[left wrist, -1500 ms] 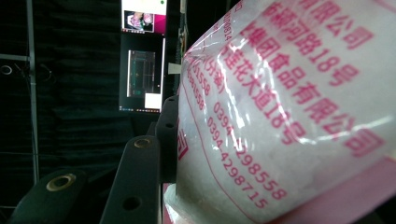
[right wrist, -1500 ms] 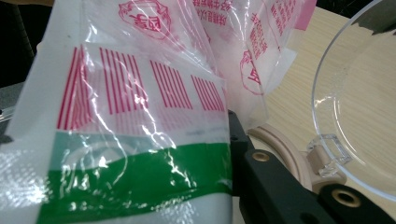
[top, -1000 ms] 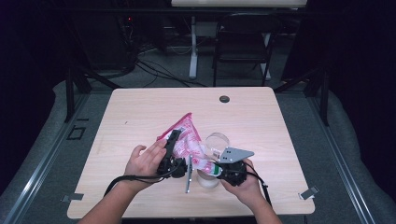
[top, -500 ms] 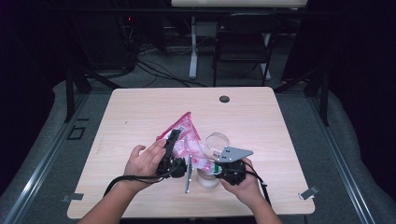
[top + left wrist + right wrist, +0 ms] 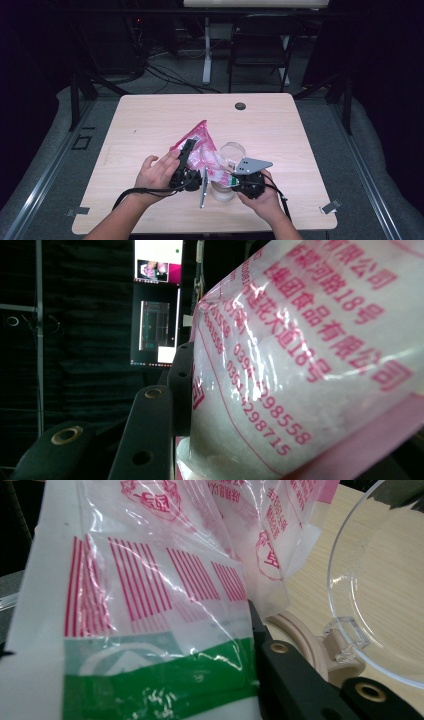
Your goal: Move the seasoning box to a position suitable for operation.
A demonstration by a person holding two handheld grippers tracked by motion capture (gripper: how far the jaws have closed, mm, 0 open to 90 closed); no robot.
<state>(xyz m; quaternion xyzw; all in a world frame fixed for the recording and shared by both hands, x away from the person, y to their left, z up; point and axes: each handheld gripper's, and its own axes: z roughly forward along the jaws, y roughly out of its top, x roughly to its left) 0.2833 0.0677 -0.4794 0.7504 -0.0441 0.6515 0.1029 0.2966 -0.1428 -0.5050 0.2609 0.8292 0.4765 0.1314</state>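
Note:
A clear plastic bag (image 5: 201, 145) with pink print and white grains inside is held up above the front middle of the wooden table (image 5: 150, 125). My left gripper (image 5: 191, 148) grips its bulging body from the left; the bag (image 5: 300, 365) presses against the black jaw. My right gripper (image 5: 226, 179) is shut on the bag's flat lower edge (image 5: 150, 620), printed with a barcode and a green band. Just behind it stands a clear round jar (image 5: 233, 150) with its hinged clear lid (image 5: 380, 590) up over a beige rim (image 5: 300, 635).
A small black round disc (image 5: 240, 106) lies near the table's far edge. A dark chair (image 5: 260, 45) and cables stand behind the table. The left gripper view looks out at a lit screen (image 5: 156, 305) in a dark room.

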